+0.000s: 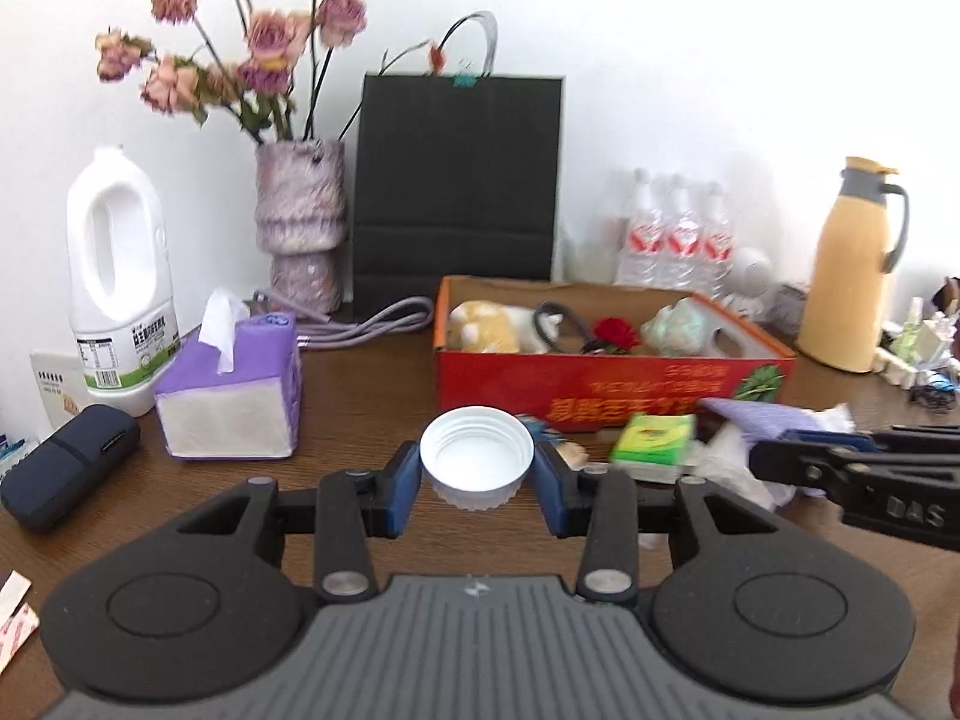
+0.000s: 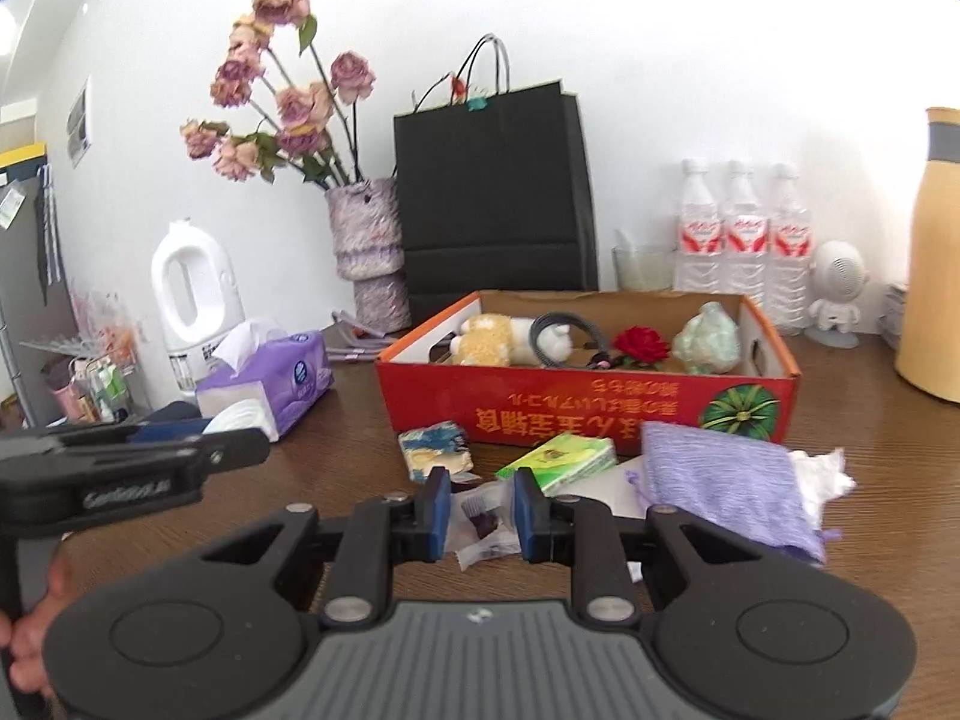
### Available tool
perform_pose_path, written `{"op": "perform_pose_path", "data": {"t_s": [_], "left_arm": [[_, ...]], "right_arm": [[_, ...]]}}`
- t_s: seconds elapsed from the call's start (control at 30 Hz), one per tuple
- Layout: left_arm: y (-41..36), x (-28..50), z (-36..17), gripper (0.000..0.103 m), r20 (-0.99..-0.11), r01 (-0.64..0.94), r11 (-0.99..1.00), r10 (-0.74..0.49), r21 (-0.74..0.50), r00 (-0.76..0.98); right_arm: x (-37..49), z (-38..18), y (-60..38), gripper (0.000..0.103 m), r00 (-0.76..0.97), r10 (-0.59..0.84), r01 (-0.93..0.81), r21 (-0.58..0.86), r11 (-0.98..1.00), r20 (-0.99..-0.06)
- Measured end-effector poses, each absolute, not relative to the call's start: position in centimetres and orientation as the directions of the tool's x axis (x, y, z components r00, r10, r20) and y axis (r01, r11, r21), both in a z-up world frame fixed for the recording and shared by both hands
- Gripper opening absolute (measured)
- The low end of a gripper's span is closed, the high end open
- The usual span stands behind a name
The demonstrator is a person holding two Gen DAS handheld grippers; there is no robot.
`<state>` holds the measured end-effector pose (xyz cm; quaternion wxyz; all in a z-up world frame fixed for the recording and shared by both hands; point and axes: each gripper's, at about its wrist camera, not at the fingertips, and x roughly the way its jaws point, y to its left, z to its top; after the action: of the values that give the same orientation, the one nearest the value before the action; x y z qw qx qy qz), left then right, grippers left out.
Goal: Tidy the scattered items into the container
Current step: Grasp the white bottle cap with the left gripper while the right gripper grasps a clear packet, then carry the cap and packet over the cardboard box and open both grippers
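My left gripper (image 1: pixel 477 468) is shut on a white plastic bottle cap (image 1: pixel 476 457), held above the brown table in front of the red cardboard box (image 1: pixel 600 387). The box (image 2: pixel 540 399) holds a plush toy (image 2: pixel 510 341), a black cable, a red rose (image 2: pixel 642 343) and a pale green lump (image 2: pixel 708 339). My right gripper (image 2: pixel 480 513) stands open around a small clear sachet (image 2: pixel 480 525) lying on the table. Near it lie a green tissue pack (image 2: pixel 561 461), a blue-yellow packet (image 2: pixel 435 450) and a purple pouch (image 2: pixel 729 483).
A purple tissue box (image 1: pixel 231 387), white jug (image 1: pixel 120 276), dark case (image 1: pixel 66 468), flower vase (image 1: pixel 300 228) and black paper bag (image 1: pixel 459 180) stand left and behind. Water bottles (image 2: pixel 744 240), a white figurine (image 2: pixel 837 285) and a yellow flask (image 1: pixel 852 264) stand right.
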<state>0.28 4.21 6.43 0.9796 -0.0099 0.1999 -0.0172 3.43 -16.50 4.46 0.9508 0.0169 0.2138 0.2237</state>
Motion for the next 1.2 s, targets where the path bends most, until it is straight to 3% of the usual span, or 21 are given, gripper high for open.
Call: {"op": "perform_pose_path", "data": {"t_s": [0.17, 0.4, 0.6, 0.8, 0.9, 1.0, 1.2], "left_arm": [[0.2, -4.3, 7.1, 0.041, -0.32, 0.081, 0.997, -0.082, -0.013, 0.944], [-2.0, -5.9, 7.1, 0.041, -0.32, 0.15, 0.987, -0.161, -0.058, 0.934], [-1.4, -2.3, 8.6, 0.041, -0.299, 0.143, 0.987, -0.161, -0.079, 0.941], [-1.6, 6.3, 10.4, 0.041, -0.299, 0.149, 0.989, -0.147, -0.015, 0.943], [-2.0, 13.5, 10.8, 0.041, -0.345, 0.168, 0.984, -0.138, 0.059, 0.929], [-2.2, 21.0, 9.3, 0.041, -0.457, 0.173, 0.98, -0.109, 0.101, 0.883], [-1.7, 30.7, 6.1, 0.041, -0.638, 0.198, 0.973, -0.08, 0.116, 0.766]], "right_arm": [[-0.8, 5.8, -19.1, 0.021, 0.863, 0.379, -0.361, 0.116, 0.925, -0.334], [-3.7, 6.1, -22.6, 0.021, 0.89, 0.324, -0.298, 0.129, 0.946, -0.321], [-1.3, 7.1, -24.4, 0.021, 0.903, 0.302, -0.272, 0.137, 0.952, -0.306], [5.1, 9.0, -24.6, 0.022, 0.904, 0.31, -0.284, 0.127, 0.95, -0.296], [10.7, 10.8, -24.2, 0.022, 0.892, 0.328, -0.301, 0.134, 0.944, -0.31], [17.1, 11.8, -24.0, 0.018, 0.865, 0.365, -0.328, 0.16, 0.931, -0.345], [29.3, 10.4, -22.3, 0.015, 0.771, 0.355, -0.316, 0.166, 0.934, -0.529]]}}
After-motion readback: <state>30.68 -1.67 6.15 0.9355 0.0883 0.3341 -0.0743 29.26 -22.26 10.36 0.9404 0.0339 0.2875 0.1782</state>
